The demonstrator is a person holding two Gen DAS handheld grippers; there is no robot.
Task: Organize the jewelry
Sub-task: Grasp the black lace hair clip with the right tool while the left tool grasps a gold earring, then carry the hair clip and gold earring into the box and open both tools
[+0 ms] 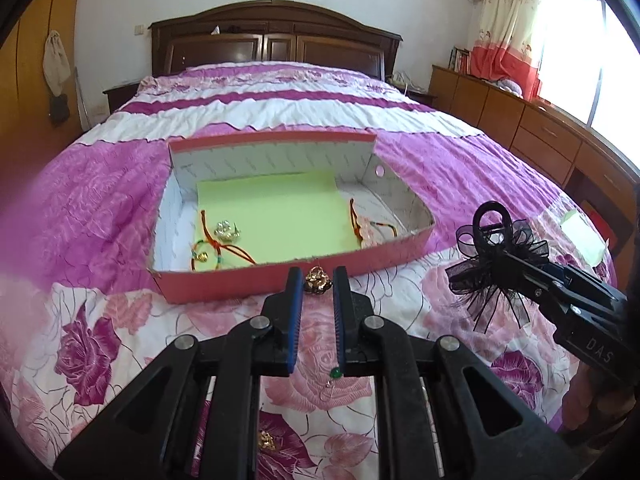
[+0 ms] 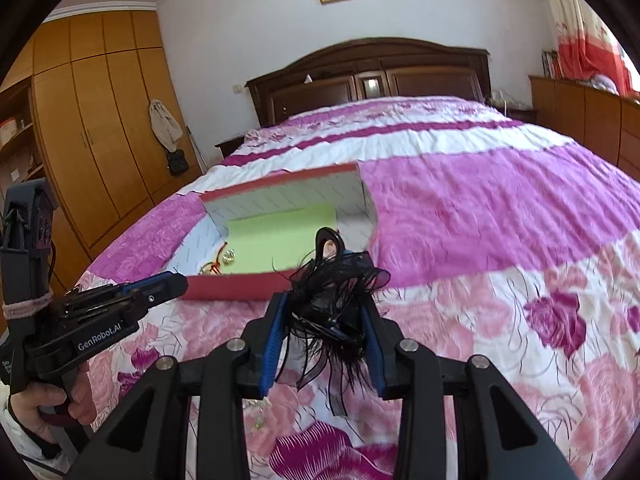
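Note:
A shallow red cardboard box (image 1: 240,292) lies on the bed, lined with green paper (image 1: 272,216). It holds red string bracelets (image 1: 216,246), silver earrings (image 1: 226,230) and another bracelet (image 1: 366,232). My left gripper (image 1: 317,271) hovers just before the box's near wall, shut on a small gold ornament (image 1: 318,281). My right gripper (image 2: 326,300) is shut on a black bow hair clip (image 2: 336,280), whose loop handle sticks up past the fingertips. In the left wrist view the clip (image 1: 488,236) hangs right of the box. The left gripper (image 2: 176,280) shows at the box's near left corner.
A green-bead earring (image 1: 335,374) and a gold piece (image 1: 267,440) lie on the floral quilt (image 1: 100,352) beneath my left gripper. A pale green sheet (image 1: 580,236) rests at the bed's right edge. Wooden drawers (image 1: 540,132) stand on the right, a wardrobe (image 2: 92,132) on the left.

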